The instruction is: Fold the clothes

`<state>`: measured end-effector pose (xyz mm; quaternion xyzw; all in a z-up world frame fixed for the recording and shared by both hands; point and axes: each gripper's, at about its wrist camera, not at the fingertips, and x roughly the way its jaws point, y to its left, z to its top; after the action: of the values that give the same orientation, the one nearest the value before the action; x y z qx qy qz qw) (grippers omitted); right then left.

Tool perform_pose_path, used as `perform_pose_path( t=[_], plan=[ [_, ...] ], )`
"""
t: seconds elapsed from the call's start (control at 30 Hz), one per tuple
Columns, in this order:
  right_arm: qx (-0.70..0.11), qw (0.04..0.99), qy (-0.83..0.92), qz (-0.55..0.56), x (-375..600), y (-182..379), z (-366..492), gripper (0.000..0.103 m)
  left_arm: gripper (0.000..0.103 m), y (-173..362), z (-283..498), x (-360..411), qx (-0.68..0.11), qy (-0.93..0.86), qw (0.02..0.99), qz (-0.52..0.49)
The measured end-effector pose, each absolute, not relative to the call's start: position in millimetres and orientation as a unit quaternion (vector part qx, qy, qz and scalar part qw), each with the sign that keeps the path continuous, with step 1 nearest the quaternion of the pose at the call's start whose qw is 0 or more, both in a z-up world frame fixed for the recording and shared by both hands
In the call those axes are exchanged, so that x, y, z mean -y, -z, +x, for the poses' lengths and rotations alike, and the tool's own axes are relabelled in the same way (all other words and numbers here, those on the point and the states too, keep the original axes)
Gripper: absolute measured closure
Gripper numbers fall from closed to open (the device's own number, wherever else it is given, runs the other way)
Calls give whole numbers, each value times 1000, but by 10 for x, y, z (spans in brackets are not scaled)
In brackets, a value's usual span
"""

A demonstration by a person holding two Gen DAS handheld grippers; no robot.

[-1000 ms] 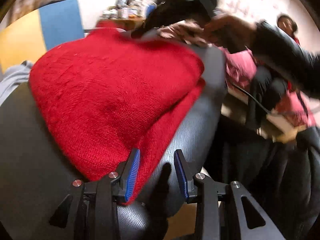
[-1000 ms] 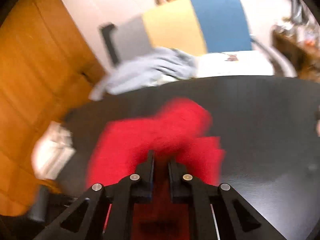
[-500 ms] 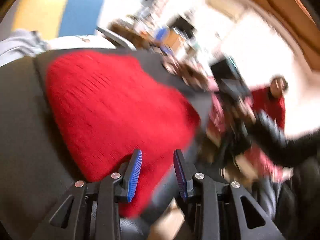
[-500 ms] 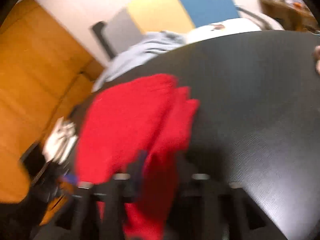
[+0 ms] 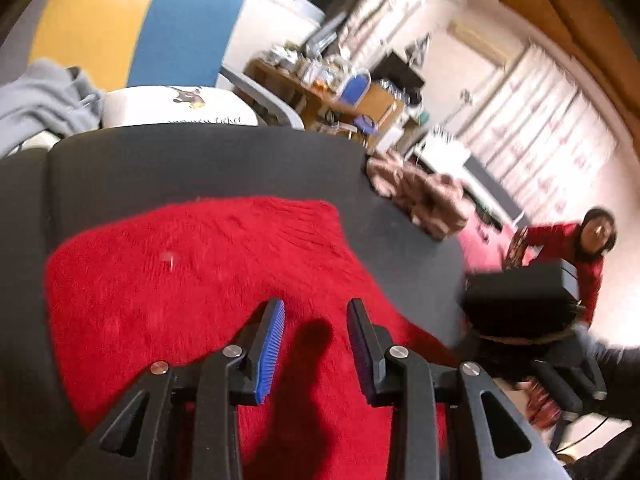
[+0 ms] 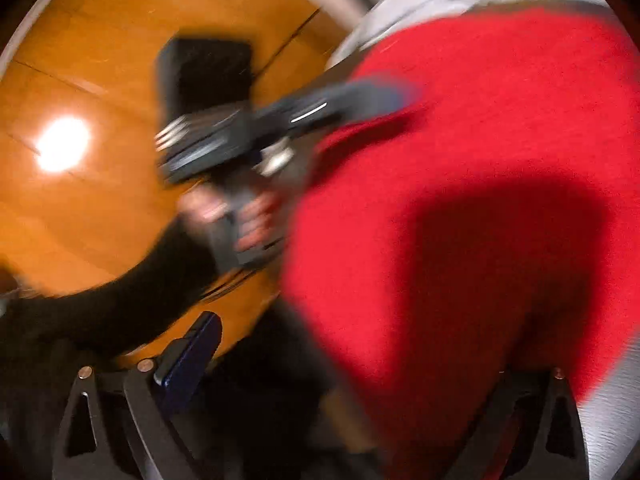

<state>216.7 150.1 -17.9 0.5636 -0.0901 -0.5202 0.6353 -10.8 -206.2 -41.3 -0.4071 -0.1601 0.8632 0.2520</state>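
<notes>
Lying flat on the black table (image 5: 200, 160), the red sweater (image 5: 192, 276) runs toward both spread, empty grippers: left gripper (image 5: 316, 332), right gripper (image 6: 360, 360).

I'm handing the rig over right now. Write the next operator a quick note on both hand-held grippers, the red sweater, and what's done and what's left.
Left hand-held gripper: open, empty, fingers over the red sweater.
Right hand-held gripper: open wide; its view is blurred, and one finger is hidden by the sweater, so contact is unclear.
The sweater lies on the dark table in a compact shape, near the edge closest to you. A grey garment waits at the far side.
Done: the sweater looks at least partly folded.
Left: check and finish its fold, then the other clothes.
</notes>
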Motion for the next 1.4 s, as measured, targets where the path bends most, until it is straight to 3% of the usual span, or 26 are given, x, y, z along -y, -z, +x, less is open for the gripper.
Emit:
perform_pose_path(
  t=[0.1,0.2,0.47,0.73,0.8,0.83,0.9,0.93,0.97,1.1,1.23,1.3,1.4],
  plan=[
    [26,664,431,611,-1550,219,2341,1,79,504,-272,1797,111,-854,277,-426],
    [-8,644,404,649,-1704,346,2370,1,78,559,-249,1561,47,-857,291,-422],
    [80,649,500,568,-2104,325,2387,1,79,530,-224,1600,84,-869,260,-413],
    [167,519,669,506,-2814,109,2297,0,69,421,-194,1538,109,-883,235,-392],
    [158,496,686,507,-2813,121,2237,0,69,412,-178,1534,111,-885,229,-389],
    [146,486,698,505,-2790,104,2223,4,69,407,-169,1535,112,-887,225,-387],
    [123,464,721,500,-2743,71,2197,31,69,373,-127,1554,123,-891,220,-377],
    [111,453,731,498,-2720,54,2183,66,68,358,-111,1566,126,-893,220,-371],
    [99,441,742,495,-2697,38,2170,93,68,348,-89,1571,127,-896,217,-366],
    [46,372,785,493,-2674,72,2277,93,68,453,-1,1523,119,-896,222,-367],
    [176,331,784,495,-3051,407,2342,94,68,528,71,1350,70,-903,214,-366],
    [210,330,783,484,-3155,462,2365,94,68,515,34,1359,82,-901,209,-370],
    [192,321,794,479,-3173,410,2404,92,66,402,48,1383,101,-907,196,-359]
  ],
)
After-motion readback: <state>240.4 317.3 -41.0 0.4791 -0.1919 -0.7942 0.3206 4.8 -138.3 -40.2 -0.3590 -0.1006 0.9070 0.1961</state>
